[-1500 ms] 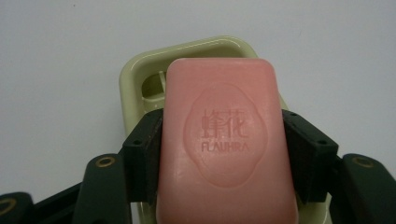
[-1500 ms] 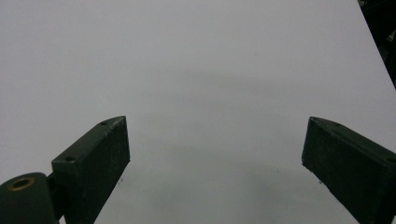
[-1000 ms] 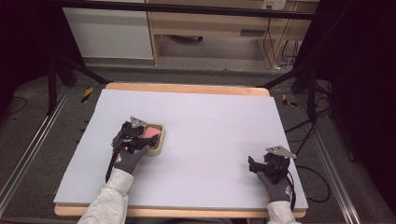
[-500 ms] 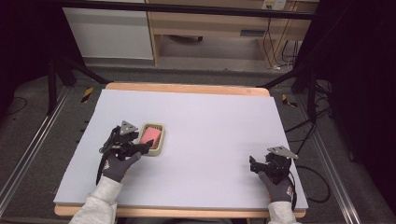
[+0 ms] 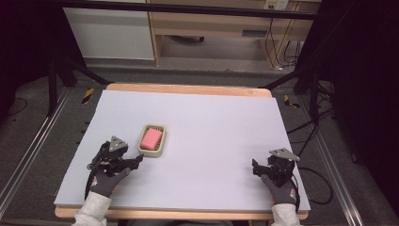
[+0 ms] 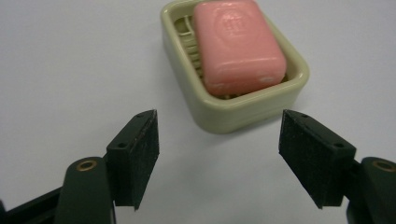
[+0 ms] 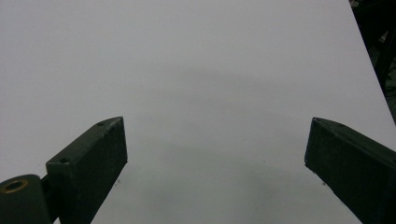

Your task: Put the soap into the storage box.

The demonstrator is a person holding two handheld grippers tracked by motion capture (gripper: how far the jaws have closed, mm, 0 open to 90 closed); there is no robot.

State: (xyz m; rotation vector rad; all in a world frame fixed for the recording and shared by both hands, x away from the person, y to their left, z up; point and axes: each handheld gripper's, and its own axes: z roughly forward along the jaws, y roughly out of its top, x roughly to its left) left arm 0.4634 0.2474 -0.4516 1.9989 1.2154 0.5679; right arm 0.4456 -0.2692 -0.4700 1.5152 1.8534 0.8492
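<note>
A pink bar of soap [image 5: 152, 139] [image 6: 237, 45] lies in a cream soap dish [image 5: 161, 148] [image 6: 243, 114] on the white table sheet, left of centre. My left gripper [image 5: 137, 160] [image 6: 218, 158] is just short of the dish on its near-left side; its jaws have just been opening and stand open, with nothing between them. At the near right of the sheet my right gripper [image 5: 255, 168] [image 7: 215, 172] stays open over bare surface.
The white sheet [image 5: 221, 122] covers a wooden table [image 5: 188, 88]. Beyond the far edge stand a wooden shelf unit [image 5: 211, 23] and a white panel [image 5: 110, 33]; black stands and cables flank both sides.
My left gripper has drawn back from the soap dish toward the near left and opened, leaving the soap in the dish. The right gripper has kept still.
</note>
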